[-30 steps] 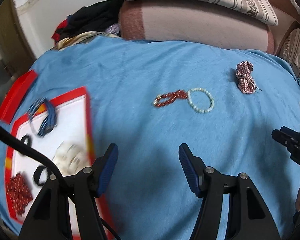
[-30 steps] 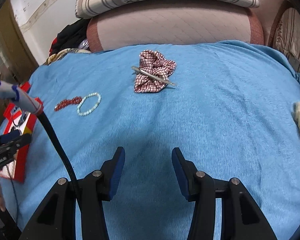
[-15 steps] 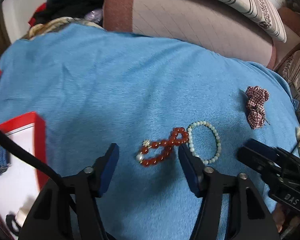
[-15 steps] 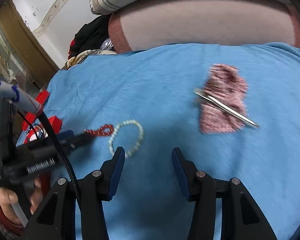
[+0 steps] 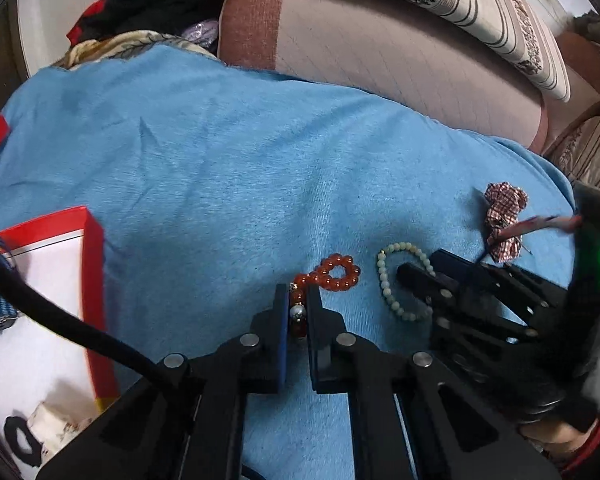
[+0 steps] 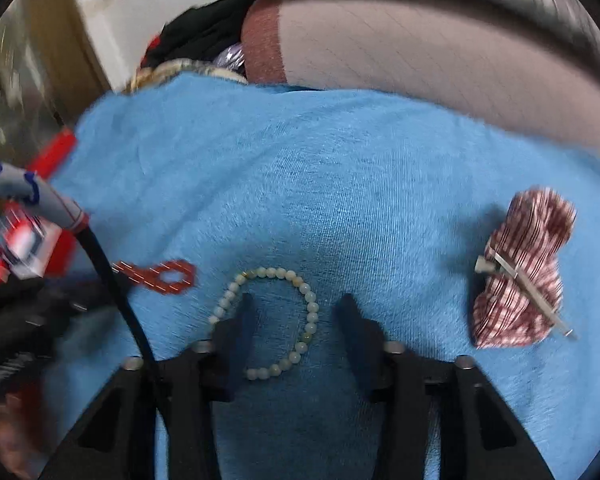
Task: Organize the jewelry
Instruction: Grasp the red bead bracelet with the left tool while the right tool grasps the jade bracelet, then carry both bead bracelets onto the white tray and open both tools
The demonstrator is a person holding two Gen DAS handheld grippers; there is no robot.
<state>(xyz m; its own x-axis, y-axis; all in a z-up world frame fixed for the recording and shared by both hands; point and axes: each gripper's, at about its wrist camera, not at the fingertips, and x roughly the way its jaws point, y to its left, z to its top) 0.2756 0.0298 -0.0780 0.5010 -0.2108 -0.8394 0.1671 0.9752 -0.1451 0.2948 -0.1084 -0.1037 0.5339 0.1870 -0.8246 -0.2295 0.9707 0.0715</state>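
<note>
My left gripper (image 5: 299, 300) is shut on the near end of the red bead bracelet (image 5: 332, 276), which lies on the blue blanket (image 5: 228, 168); the bracelet also shows in the right wrist view (image 6: 168, 277). My right gripper (image 6: 294, 302) is open, its fingers straddling the right side of the pale green bead bracelet (image 6: 236, 290). That bracelet lies just right of the red one in the left wrist view (image 5: 384, 280).
A red-edged white box (image 5: 52, 280) with several pieces in it sits at the left. A red checked hair bow with a metal clip (image 6: 520, 280) lies to the right. Pillows (image 5: 380, 48) and clothes line the back of the bed.
Both grippers moved forward and down to the bracelets. My left gripper closed on the red bracelet. My right gripper came down over the green bracelet, still open.
</note>
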